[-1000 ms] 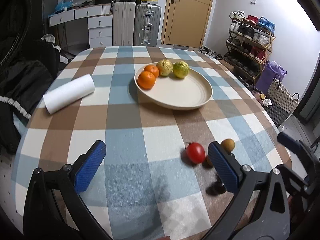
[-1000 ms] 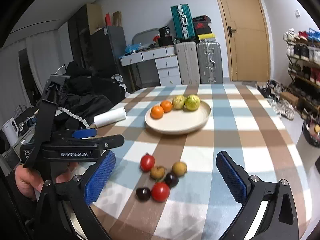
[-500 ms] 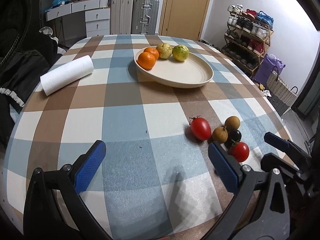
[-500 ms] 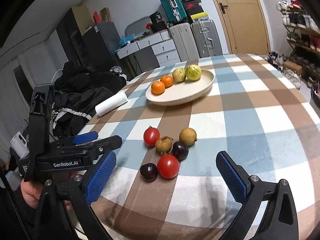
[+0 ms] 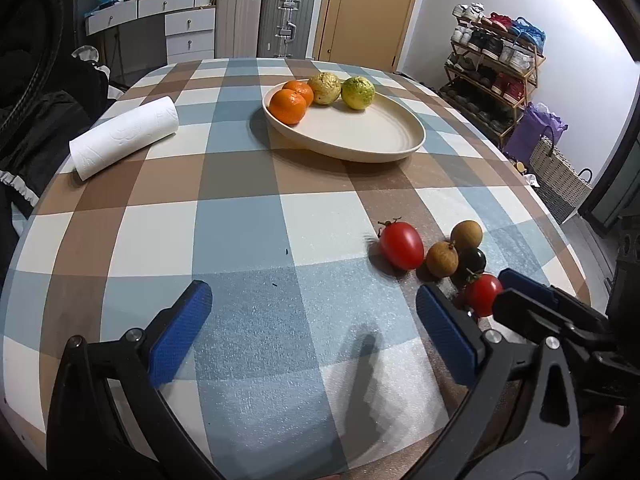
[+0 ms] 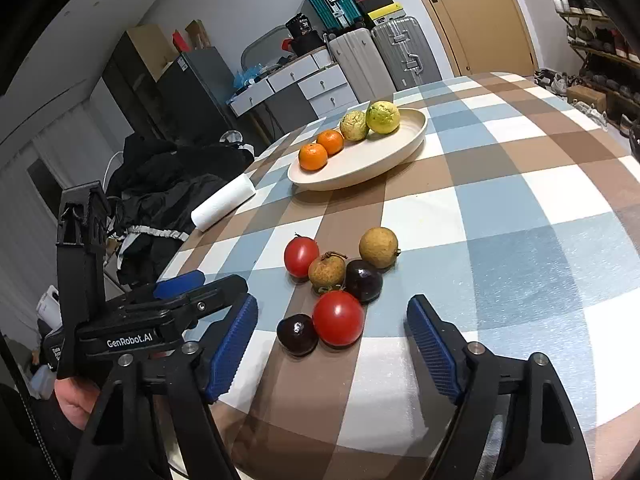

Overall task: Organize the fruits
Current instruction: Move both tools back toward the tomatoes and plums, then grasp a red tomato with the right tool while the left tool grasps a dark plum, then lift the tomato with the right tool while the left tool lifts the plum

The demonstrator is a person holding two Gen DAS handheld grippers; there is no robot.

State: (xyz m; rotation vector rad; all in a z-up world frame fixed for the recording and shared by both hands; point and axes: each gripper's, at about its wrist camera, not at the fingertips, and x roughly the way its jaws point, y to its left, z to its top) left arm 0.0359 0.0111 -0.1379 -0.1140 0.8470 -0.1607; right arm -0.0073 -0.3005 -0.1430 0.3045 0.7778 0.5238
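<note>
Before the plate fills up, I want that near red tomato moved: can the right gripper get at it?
Probably yes: the right gripper, jaws closing, faces the tomato with nothing between, though a dark fruit touches its side.

"GenRobot.AI" on the left claw (image 6: 208, 300) body

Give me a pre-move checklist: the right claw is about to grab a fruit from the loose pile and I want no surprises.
1. Right claw lined up on near tomato: ok, the tomato lies just ahead of its fingers.
2. Jaws clear of the fruit: ok, closing but nothing between the pads yet.
3. Neighbours out of the way: not ok, a dark fruit touches the tomato.
4. Room on plate: ok, its near part is bare.
5. Left claw free: ok, open and holding nothing.
6. Left claw clear of the pile: cannot tell, it sits close beside it.
</note>
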